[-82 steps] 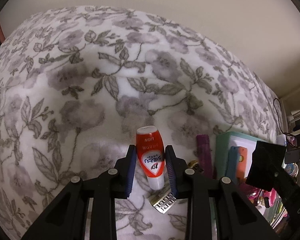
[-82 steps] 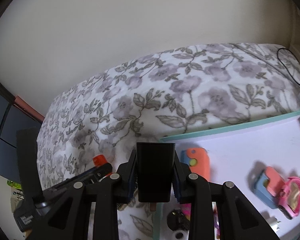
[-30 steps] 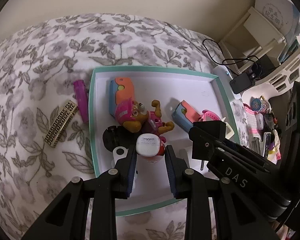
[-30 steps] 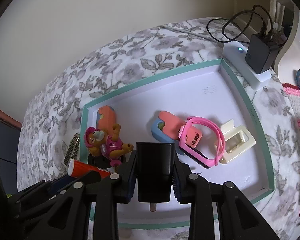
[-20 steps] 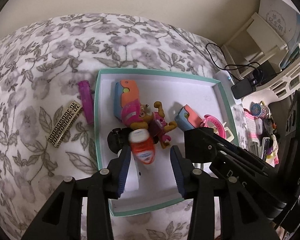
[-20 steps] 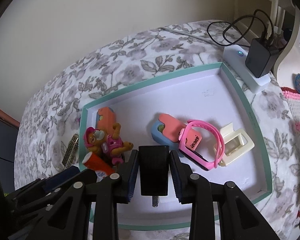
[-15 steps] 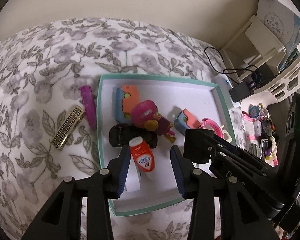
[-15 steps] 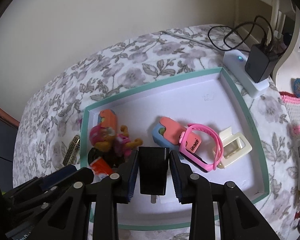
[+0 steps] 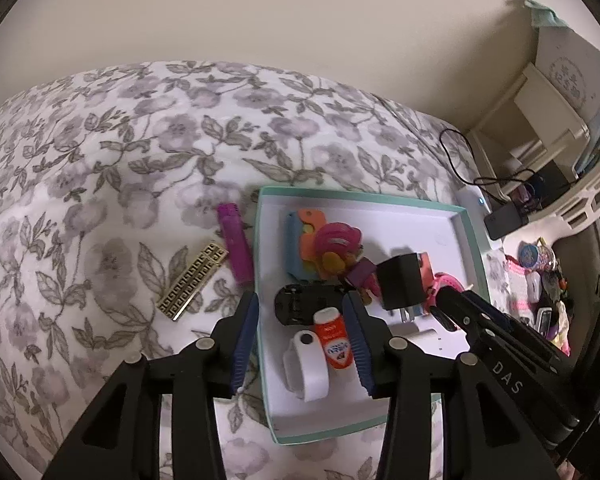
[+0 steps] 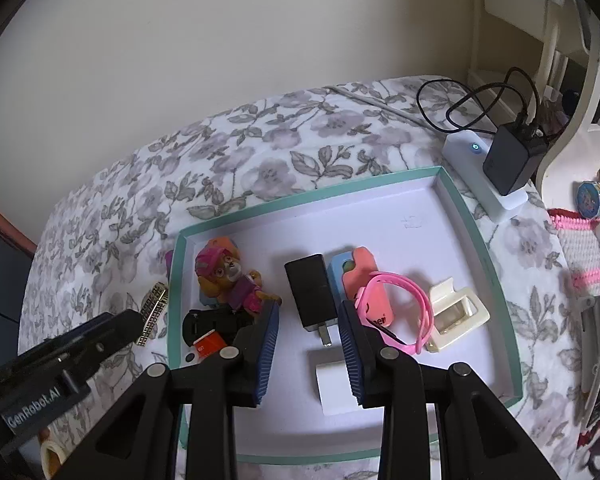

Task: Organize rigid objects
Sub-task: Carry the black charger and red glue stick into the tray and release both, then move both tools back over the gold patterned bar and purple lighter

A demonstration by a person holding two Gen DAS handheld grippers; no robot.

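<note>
Floral cloth (image 9: pixel 140 140) covered the bed and served as the work surface. It was soft, so anything set straight on it could sink or roll. That was probably why the teal-rimmed tray (image 9: pixel 380 199) sat on it as the one firm, walled place for collecting hard things.

The left gripper (image 9: pixel 300 298) hung over the tray's near corner with its jaws just opened. The pads stood clear on both sides of what lay between them, which looked like a release. The right gripper (image 10: pixel 308 306) pointed down at the middle of the tray. Its pads flanked the plug end of the black charger (image 10: pixel 310 292), but I could not tell whether they pressed on it or had let go (one side looked close, the other showed a gap).

The charger was in open space beside the blue-and-orange toy (image 10: pixel 354 270), probably so its prongs would not catch on anything. The purple stick (image 9: pixel 236 248) lay outside on the cloth, just beside the tray wall, and had not been gathered yet. The orange tube (image 9: pixel 334 344) rested on the tray floor, tucked between the black toy car (image 9: pixel 296 312) and a white piece (image 9: pixel 306 364). The gold clip (image 9: pixel 194 280) also waited on the cloth, and it looked thin enough to need pinching by its edges.
</note>
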